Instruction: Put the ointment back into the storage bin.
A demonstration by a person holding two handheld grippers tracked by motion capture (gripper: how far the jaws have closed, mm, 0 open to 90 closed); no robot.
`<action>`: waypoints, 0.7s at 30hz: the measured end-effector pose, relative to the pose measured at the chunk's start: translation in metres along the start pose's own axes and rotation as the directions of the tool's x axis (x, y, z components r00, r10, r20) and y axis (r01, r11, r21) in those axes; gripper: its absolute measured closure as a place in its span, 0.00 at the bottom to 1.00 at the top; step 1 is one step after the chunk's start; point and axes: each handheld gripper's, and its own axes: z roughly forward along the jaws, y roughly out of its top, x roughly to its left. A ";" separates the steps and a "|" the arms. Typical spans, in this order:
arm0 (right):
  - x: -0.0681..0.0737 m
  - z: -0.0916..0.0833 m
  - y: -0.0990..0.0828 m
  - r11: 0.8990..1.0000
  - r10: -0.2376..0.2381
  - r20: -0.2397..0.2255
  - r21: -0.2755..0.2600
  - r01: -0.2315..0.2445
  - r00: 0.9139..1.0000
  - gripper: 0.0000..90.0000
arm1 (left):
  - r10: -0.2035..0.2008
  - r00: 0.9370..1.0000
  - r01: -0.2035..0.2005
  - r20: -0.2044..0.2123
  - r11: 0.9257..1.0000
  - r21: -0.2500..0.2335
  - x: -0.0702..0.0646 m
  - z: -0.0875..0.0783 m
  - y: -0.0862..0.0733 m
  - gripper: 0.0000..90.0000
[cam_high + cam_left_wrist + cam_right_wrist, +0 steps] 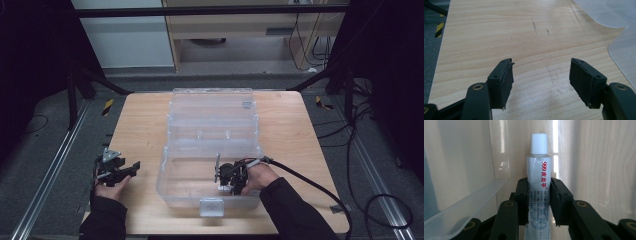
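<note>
A clear plastic box (165, 177) with its lid swung open to the back stands mid-table. My right gripper (226, 187) reaches down inside the box near its front wall. In the right gripper view its jaws are shut on a white ointment tube (538, 170) with a white cap and red print, cap pointing away over the box's see-through floor. My left gripper (134, 167) rests low over the bare wooden table (499, 30) left of the box, jaws open with nothing between its pads (504, 82).
The box's open lid (210, 102) lies flat toward the table's far edge. A clear box wall (461, 202) slants at the left of the right gripper view. Cables (320, 187) trail off the right side. Bare wood lies left of the box.
</note>
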 end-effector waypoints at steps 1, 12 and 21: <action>0.000 0.001 0.000 1.000 -0.003 0.002 -0.005 0.003 1.000 0.77 | 0.000 1.000 0.000 0.000 1.000 0.000 0.000 0.000 0.000 0.39; -0.001 0.002 0.001 1.000 0.007 -0.006 0.012 -0.007 1.000 0.77 | 0.000 1.000 0.000 0.001 1.000 0.000 0.000 0.000 0.000 0.39; -0.001 0.003 0.001 1.000 0.007 -0.009 0.014 -0.007 1.000 0.76 | -0.001 1.000 0.001 0.001 1.000 0.000 0.000 0.000 0.000 0.39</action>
